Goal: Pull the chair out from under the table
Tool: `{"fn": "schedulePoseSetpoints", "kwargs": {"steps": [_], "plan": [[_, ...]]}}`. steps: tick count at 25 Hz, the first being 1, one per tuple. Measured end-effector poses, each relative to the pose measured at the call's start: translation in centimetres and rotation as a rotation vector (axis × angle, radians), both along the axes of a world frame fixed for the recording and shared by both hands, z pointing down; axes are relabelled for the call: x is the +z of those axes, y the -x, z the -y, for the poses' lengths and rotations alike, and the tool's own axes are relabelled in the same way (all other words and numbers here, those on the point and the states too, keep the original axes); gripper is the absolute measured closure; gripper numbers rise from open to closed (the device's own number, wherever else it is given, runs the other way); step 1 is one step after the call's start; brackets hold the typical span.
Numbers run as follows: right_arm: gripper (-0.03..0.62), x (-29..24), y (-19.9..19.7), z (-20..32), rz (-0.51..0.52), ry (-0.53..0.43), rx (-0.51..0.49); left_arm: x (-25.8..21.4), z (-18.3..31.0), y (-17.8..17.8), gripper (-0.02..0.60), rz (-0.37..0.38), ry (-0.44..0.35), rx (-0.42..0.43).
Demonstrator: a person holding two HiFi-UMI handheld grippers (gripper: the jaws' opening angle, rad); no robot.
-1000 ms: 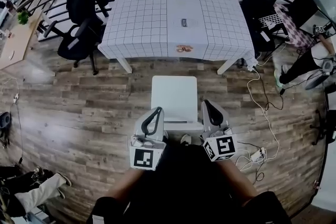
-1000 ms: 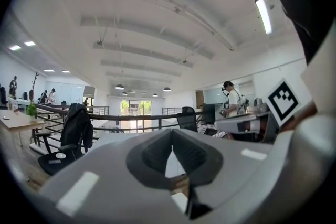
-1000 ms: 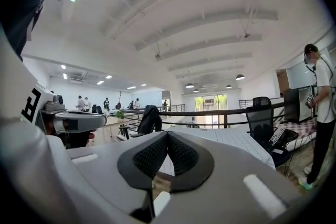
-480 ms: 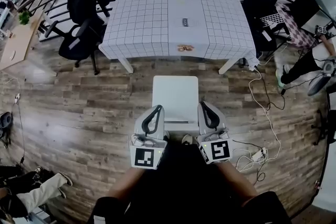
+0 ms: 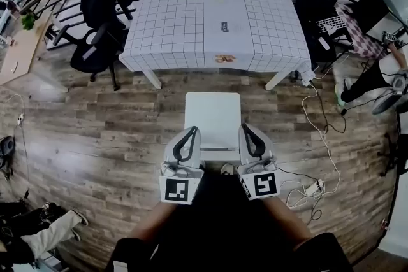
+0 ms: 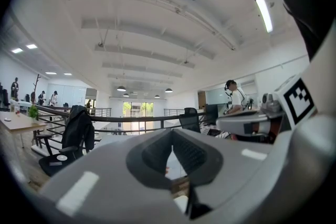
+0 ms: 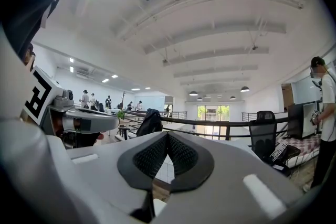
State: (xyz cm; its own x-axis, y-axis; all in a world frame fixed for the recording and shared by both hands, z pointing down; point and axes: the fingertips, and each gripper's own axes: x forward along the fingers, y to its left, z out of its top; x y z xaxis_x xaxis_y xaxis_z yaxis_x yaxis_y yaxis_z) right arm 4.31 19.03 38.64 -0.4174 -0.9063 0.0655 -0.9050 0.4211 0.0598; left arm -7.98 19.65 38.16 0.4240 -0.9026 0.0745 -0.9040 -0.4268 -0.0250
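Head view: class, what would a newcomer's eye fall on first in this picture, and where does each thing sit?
First comes the big grid-patterned table, filling the top middle. Below it a white chair stands clear of it on the wood floor. At the chair's near end the left tool and right tool, both shut, sit one at each side.

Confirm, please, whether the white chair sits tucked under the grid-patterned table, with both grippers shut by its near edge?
Not quite: the head view shows the white chair standing clear of the grid-patterned table, wooden floor between them. The left gripper and right gripper are indeed shut by its near edge.
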Motion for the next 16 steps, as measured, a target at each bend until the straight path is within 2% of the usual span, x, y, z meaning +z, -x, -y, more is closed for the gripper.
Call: {"fn": "schedulePoseSetpoints", "kwargs": {"steps": [16], "plan": [[0.597,0.8,0.2,2.6,-0.002,0.022,0.006,1.0,2.5,0.7,0.571,0.001,0.031,-0.018]]}}
